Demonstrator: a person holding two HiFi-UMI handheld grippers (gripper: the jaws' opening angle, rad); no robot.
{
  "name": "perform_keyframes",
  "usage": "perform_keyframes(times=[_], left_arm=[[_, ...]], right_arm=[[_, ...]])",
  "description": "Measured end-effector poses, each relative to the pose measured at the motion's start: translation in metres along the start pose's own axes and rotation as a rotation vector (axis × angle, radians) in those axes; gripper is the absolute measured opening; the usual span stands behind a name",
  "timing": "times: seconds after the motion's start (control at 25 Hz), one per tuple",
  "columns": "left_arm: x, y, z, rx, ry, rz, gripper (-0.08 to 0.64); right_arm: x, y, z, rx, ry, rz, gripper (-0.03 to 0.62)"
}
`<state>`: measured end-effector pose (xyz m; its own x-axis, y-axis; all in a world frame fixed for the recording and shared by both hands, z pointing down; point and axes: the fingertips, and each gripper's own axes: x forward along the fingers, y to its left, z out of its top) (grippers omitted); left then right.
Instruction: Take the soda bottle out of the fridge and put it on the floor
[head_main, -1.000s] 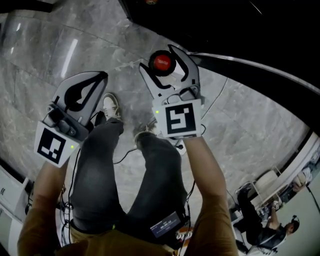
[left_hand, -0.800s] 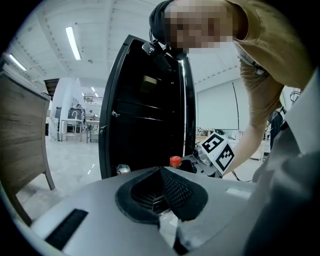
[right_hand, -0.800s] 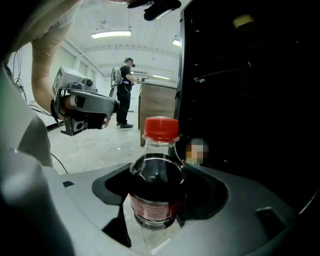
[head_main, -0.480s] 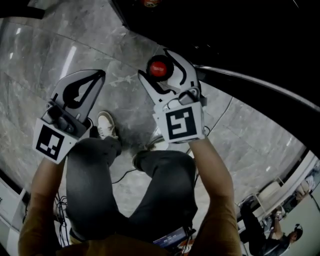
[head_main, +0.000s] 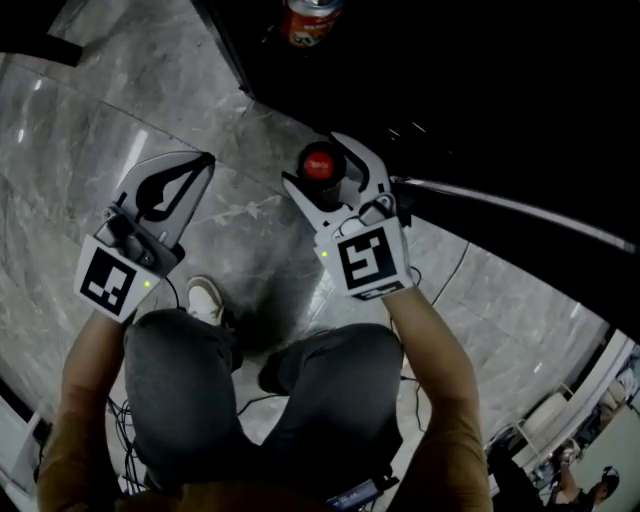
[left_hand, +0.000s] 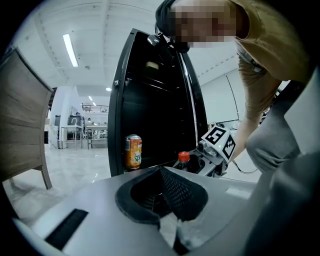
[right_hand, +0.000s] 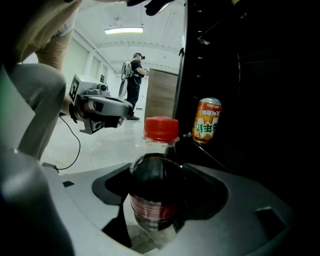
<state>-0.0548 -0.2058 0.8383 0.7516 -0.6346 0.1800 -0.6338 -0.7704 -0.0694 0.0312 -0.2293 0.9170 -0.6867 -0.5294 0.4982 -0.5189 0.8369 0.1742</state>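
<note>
The soda bottle (right_hand: 156, 192), dark with a red cap (head_main: 320, 160), stands upright between the jaws of my right gripper (head_main: 313, 172), which is shut on its body just outside the black fridge (left_hand: 150, 95). In the right gripper view the gripper (right_hand: 159, 210) clasps the bottle at its label. My left gripper (head_main: 205, 160) hangs to the left over the marble floor (head_main: 90, 150), shut with nothing in it. From the left gripper view (left_hand: 167, 192) the bottle's cap (left_hand: 184, 156) shows ahead, in front of the right gripper's marker cube (left_hand: 220, 141).
An orange drink can (head_main: 310, 20) stands on the fridge's bottom shelf, behind the bottle (right_hand: 207, 120). The open fridge door edge (head_main: 520, 210) runs to the right. My bent knees (head_main: 330, 390) and a white shoe (head_main: 205, 298) are below. A person (right_hand: 134, 82) stands far off.
The person has crouched lower, knees bending under the grippers. The right gripper still holds the bottle, now nearer the floor. The orange can has come into the head view at the top.
</note>
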Motion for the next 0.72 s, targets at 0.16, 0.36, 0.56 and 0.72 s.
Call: perform_keyframes(times=[0.16, 0.36, 0.56, 0.72], left_arm=[[0.013, -0.012, -0.026, 0.034, 0.0, -0.059, 0.002], [0.018, -0.015, -0.061, 0.021, 0.036, -0.081, 0.002], [0.025, -0.024, -0.082, 0.018, 0.049, -0.103, 0.002], [0.027, -0.031, -0.095, 0.037, 0.086, -0.126, 0.002]], right_arm=[[0.021, 0.007, -0.02, 0.001, -0.002, 0.011, 0.302], [0.045, 0.021, -0.047, -0.002, 0.015, 0.043, 0.302], [0.056, 0.028, -0.08, 0.036, 0.037, 0.042, 0.302], [0.061, 0.035, -0.094, 0.056, 0.037, 0.038, 0.302]])
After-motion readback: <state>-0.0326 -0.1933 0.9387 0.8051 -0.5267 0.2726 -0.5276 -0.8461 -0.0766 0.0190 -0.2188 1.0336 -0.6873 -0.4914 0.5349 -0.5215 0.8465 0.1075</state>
